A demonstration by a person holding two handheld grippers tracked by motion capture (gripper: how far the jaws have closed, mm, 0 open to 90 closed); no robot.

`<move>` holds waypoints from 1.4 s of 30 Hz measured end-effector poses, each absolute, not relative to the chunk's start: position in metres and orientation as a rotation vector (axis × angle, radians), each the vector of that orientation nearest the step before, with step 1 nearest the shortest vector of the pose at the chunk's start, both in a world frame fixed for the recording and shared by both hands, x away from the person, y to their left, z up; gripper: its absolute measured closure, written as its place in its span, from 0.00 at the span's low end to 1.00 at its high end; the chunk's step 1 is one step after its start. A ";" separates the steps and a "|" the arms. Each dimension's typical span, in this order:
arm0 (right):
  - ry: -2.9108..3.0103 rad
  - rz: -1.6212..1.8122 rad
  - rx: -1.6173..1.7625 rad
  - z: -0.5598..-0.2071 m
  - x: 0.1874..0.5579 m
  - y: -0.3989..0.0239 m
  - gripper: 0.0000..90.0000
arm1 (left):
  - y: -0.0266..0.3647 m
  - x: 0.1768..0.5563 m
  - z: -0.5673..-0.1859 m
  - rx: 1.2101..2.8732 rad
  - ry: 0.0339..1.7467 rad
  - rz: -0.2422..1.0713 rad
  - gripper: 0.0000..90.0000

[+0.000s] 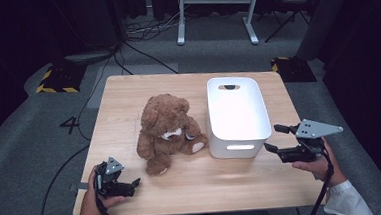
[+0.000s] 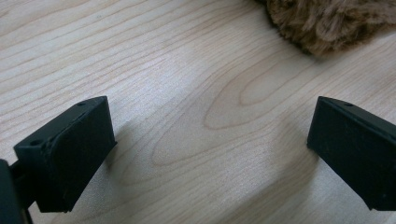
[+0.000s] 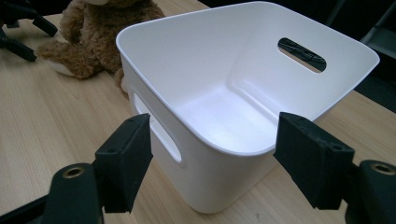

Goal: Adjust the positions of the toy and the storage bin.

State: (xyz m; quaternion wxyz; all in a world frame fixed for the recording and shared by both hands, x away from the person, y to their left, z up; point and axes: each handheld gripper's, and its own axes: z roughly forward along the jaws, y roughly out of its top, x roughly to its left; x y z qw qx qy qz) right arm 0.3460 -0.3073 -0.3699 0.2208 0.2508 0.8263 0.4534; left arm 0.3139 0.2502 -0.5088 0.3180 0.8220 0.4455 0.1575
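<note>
Wooden table (image 1: 127, 91) carries a white bin (image 1: 236, 114), empty, with a brown teddy bear (image 1: 167, 131) sitting just beside its left wall. Right gripper (image 1: 277, 143) wide open, empty, near the bin's front right corner. Left gripper (image 1: 133, 183) open, empty, low over the table just short of the bear's foot.

The high view looks down at the whole desk (image 1: 127, 91). Each tongs view sits low and close, sharing the teddy bear (image 1: 167, 129).

one teddy bear (image 1: 167, 129), one white bin (image 1: 237, 115), two tools
</note>
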 end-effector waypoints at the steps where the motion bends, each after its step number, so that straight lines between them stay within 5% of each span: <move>1: 2.288 1.261 0.681 -0.368 0.346 -0.304 0.31 | 0.250 0.314 -0.509 2.163 1.172 0.415 0.01; 25: 2.450 1.169 0.611 -0.385 0.370 -0.252 0.38 | 0.251 0.314 -0.509 2.169 1.166 0.421 0.01; 42: 2.562 1.172 0.530 -0.391 0.382 -0.252 0.79 | 0.251 0.314 -0.509 2.168 1.167 0.421 0.01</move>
